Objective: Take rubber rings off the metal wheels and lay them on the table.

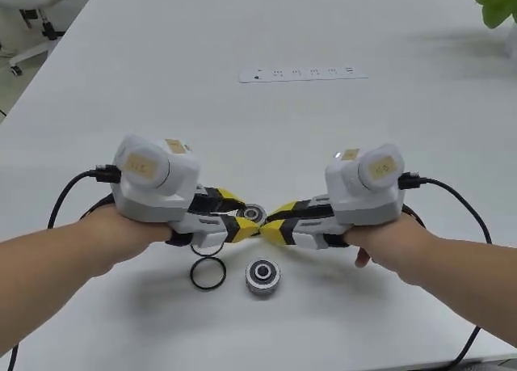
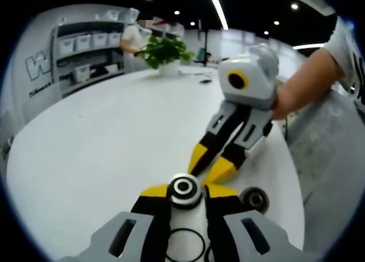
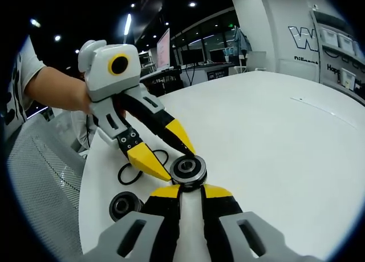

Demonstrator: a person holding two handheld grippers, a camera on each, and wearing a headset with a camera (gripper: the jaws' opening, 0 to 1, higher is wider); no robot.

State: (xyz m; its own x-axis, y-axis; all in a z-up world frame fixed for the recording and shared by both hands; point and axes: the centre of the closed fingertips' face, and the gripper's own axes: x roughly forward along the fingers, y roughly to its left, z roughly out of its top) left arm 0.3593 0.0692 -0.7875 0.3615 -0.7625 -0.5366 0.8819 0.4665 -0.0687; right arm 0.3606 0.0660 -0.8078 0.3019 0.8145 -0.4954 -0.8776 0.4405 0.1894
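My left hand-held gripper (image 2: 184, 192) is clenched on a wheel (image 2: 184, 188), held over the surface (image 1: 161, 104). My right hand-held gripper (image 3: 195, 191) has its tips at that wheel's rim from the opposite side; I can't tell if it's pinching rubber or only touching. To do this well I'd hold the left grip firm on the metal, catch only the rubber edge with the right, and roll it off sideways rather than yank. Below, a loose ring (image 1: 208, 273) lies flat just beside a second wheel (image 1: 263, 276). I'd lay the next ring near there, clear of that wheel.
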